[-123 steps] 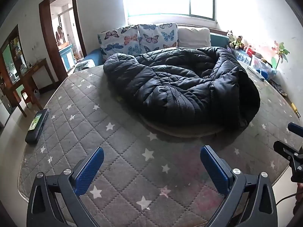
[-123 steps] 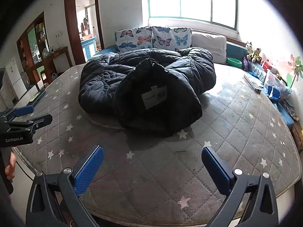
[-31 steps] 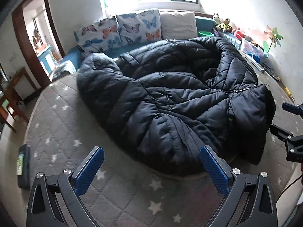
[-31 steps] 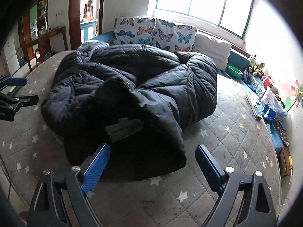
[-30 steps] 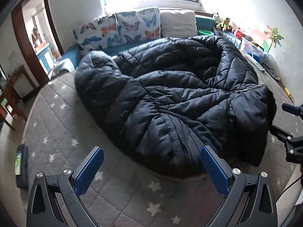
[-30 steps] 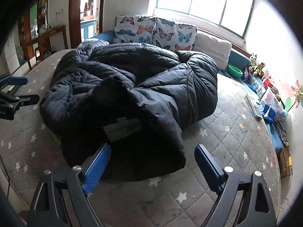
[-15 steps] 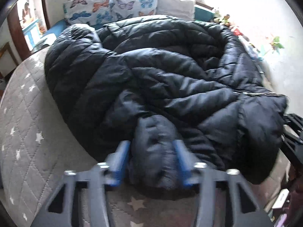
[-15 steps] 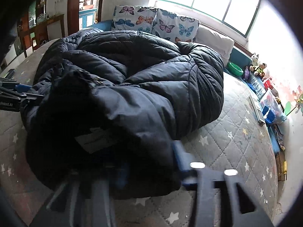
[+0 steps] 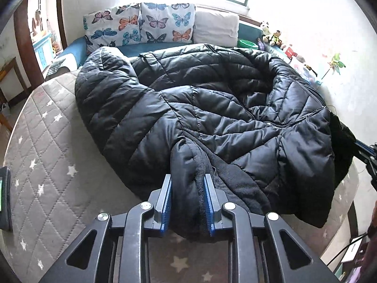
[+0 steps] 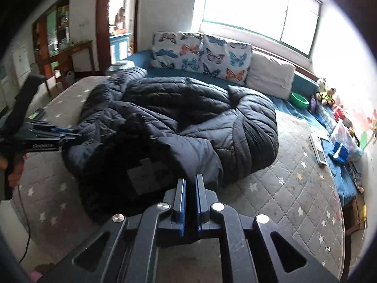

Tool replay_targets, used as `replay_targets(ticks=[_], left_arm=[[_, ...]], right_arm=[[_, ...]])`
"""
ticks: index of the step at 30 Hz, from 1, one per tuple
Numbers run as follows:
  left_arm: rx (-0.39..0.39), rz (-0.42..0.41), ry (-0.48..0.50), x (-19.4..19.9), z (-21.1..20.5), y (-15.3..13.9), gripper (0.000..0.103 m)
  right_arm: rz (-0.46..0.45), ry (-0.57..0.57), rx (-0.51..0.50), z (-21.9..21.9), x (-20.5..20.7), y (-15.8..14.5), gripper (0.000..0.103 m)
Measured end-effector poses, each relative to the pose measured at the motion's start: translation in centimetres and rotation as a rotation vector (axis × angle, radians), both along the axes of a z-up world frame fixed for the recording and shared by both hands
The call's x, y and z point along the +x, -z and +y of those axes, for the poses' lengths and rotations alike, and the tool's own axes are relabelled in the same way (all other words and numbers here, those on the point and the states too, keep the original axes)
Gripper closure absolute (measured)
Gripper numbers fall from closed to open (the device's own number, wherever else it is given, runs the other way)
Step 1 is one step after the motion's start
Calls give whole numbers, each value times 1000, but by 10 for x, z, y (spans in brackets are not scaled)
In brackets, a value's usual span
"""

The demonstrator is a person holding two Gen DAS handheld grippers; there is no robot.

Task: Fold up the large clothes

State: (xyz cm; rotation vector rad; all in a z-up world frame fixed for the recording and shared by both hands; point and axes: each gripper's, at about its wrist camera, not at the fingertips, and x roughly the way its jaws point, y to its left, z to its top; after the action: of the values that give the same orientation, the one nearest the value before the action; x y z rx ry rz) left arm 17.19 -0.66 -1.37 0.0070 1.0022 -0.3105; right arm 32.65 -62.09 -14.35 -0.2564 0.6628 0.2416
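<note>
Black puffer coat (image 9: 212, 108) lay bunched in a heap on the bed, near edge toward the person, far side close to the butterfly pillows (image 9: 141, 28). Left hand-held gripper (image 9: 187, 202) had just been closing & was pinched on a thick roll of the coat's hem, padding bulging between the blue pads. Right hand-held gripper (image 10: 189, 202) was squeezed nearly to touching on a thin edge of the coat's shell, beside the inner label (image 10: 148, 174); lining faced up there.

Risks, as I judge: slick shell could slip out of the right grip, since only a thin bit was caught; left bite was bulky, so the padding might squeeze out once the coat's weight came on. Coat was twisted w/ a sleeve buried, so a lift could drag the whole heap instead of spreading it.

Bed: grey quilted mattress (image 9: 47, 141) w/ white stars, mostly bare. Window (image 10: 259, 11) behind, doorway at left, toys & clutter along the right wall.
</note>
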Motion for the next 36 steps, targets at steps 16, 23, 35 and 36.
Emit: replay_targets(ticks=[16, 23, 35, 36], left_arm=[[18, 75, -63, 14, 44, -18, 70], [30, 48, -192, 94, 74, -40, 22], [-49, 152, -341, 229, 105, 7, 17], [-51, 158, -347, 234, 106, 12, 17]], right_arm=[[92, -35, -8, -27, 49, -25, 43], [116, 74, 104, -85, 144, -29, 37], [247, 186, 436, -158, 282, 27, 37], [240, 180, 463, -162, 284, 29, 35]])
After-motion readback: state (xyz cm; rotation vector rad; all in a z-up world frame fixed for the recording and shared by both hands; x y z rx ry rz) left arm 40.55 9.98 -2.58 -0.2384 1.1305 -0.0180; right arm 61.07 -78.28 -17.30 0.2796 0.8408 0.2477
